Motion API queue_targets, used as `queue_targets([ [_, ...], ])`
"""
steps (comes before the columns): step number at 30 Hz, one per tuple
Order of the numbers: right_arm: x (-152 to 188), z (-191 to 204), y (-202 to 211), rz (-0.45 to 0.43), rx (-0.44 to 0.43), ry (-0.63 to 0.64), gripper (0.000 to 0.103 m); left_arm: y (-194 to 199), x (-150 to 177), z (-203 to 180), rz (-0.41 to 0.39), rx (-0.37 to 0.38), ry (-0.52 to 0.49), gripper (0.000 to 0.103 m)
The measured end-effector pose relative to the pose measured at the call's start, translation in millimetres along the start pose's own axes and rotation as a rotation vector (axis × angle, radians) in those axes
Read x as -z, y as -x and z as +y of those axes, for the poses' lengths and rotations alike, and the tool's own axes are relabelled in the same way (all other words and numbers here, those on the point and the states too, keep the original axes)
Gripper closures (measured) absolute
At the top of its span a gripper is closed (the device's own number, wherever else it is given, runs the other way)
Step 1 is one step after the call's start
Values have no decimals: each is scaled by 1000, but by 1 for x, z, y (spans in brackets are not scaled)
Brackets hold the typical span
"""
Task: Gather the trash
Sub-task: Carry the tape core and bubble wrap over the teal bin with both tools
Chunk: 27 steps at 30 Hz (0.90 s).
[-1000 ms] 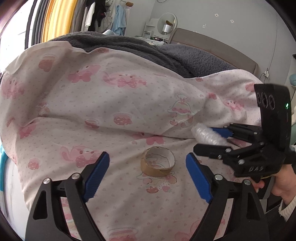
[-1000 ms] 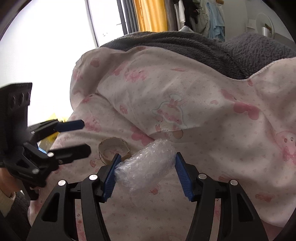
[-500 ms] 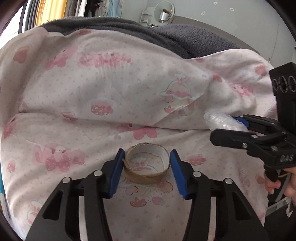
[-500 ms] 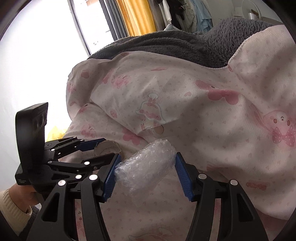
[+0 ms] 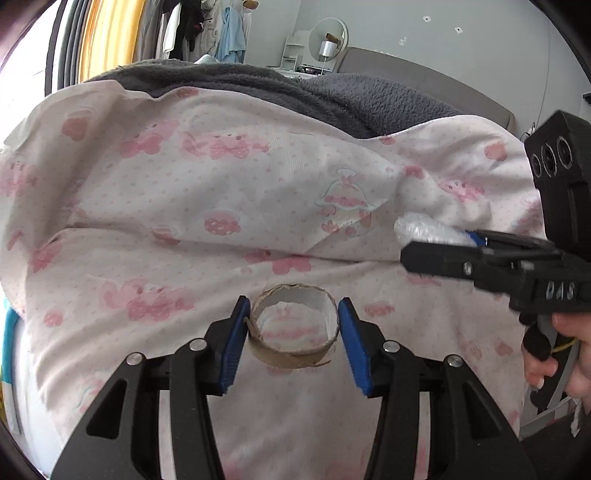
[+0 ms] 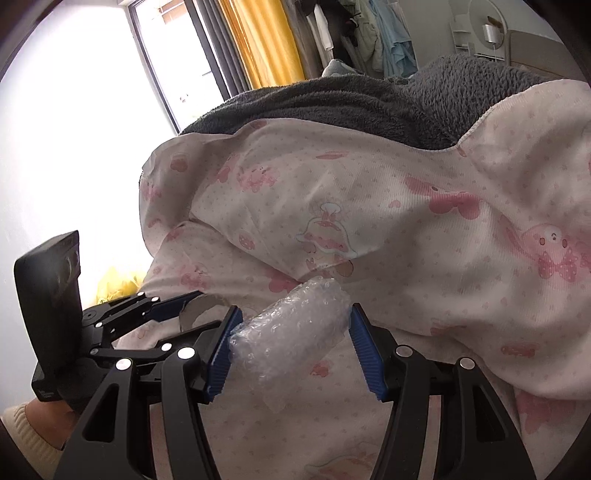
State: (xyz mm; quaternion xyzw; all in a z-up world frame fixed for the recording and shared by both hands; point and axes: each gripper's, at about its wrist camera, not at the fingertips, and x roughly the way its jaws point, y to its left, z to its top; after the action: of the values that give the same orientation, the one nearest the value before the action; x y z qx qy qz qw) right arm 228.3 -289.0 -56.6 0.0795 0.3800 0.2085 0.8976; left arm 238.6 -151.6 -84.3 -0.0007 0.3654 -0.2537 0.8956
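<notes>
My left gripper (image 5: 291, 325) is shut on an empty brown cardboard tape ring (image 5: 293, 326), held just above the pink-printed bed sheet (image 5: 221, 192). My right gripper (image 6: 293, 332) is shut on a roll of clear bubble wrap (image 6: 295, 328), lifted over the sheet. The right gripper also shows at the right of the left wrist view (image 5: 436, 247), with the bubble wrap (image 5: 421, 229) sticking out of it. The left gripper shows at the lower left of the right wrist view (image 6: 184, 314), with part of the tape ring (image 6: 192, 310) between its fingers.
A dark grey fleece blanket (image 5: 258, 85) lies behind the sheet. A yellow bag (image 6: 114, 284) sits low beside the bed near the bright window (image 6: 74, 110). Clothes (image 5: 207, 33) hang at the back, and a grey headboard (image 5: 424, 81) stands at the far right.
My left gripper moved up to the tape ring, shut on it and lifted it slightly off the sheet. My right gripper kept hold of the bubble wrap and drifted a little.
</notes>
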Motion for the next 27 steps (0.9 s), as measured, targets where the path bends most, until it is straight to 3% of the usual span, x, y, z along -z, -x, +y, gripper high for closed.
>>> queue_targets([
  [9, 5, 44, 12, -24, -6, 5, 43, 47, 20, 11, 1, -41, -10, 51],
  [16, 17, 93, 16, -28, -34, 42, 43, 93, 46, 33, -7, -75, 48, 51],
  [27, 36, 168, 11, -27, -90, 86, 43, 154, 86, 56, -23, -170, 44, 51],
])
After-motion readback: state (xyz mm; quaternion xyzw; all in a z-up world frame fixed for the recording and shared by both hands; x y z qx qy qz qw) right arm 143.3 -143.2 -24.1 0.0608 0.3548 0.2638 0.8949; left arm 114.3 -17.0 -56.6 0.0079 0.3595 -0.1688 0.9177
